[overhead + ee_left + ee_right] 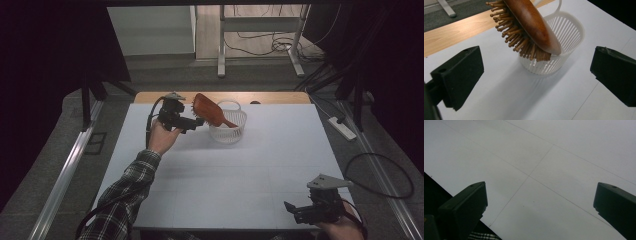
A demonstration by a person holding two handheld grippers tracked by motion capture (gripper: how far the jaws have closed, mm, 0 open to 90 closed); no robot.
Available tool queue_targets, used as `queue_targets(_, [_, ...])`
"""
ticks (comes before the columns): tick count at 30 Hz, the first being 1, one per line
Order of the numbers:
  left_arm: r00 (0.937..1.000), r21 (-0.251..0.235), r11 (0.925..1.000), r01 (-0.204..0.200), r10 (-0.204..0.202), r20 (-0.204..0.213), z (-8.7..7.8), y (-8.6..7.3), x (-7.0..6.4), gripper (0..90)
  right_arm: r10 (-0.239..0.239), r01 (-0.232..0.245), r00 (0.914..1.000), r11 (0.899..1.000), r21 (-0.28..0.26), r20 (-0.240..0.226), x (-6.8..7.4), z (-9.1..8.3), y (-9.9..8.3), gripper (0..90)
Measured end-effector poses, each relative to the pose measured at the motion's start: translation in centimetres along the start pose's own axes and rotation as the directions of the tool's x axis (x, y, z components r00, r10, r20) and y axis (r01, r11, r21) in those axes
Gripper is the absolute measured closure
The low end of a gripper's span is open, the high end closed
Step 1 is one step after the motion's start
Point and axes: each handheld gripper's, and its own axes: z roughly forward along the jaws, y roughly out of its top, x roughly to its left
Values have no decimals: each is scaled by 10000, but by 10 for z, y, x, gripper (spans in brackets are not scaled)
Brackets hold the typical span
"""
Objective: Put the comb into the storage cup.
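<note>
1. White tabletop, edged at the far side by a strip of pale wood, fills the scene beneath a dim room with metal frame legs and loose cables on the floor beyond.
2. Left tongs are held up over the far part of the tabletop by a hand in a plaid sleeve — jaws spread wide, gripping nothing.
3. Wooden hairbrush sits just ahead of the left tongs, leaning tilted in a white slatted basket; its handle end dips into the basket while its oval head juts up and out over the rim toward the tongs.
4. From the left gripper view the brush hangs between and beyond the two black jaws, bristles pointing down and toward the tongs, apart from both jaws; the basket stands upright right behind it, its loop handle at the far side.
5. Right tongs rest low at the near right corner of the tabletop, well apart from the basket and brush — jaws also wide, with bare white surface between them in the right gripper view.
</note>
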Motion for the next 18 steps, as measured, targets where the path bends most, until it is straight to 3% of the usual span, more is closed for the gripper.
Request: queue_targets(18, [9992,12,9992,-392,392,-80,-9,-10,-4,0,1,-1,10000,10000,70,-15,0,1,0,0])
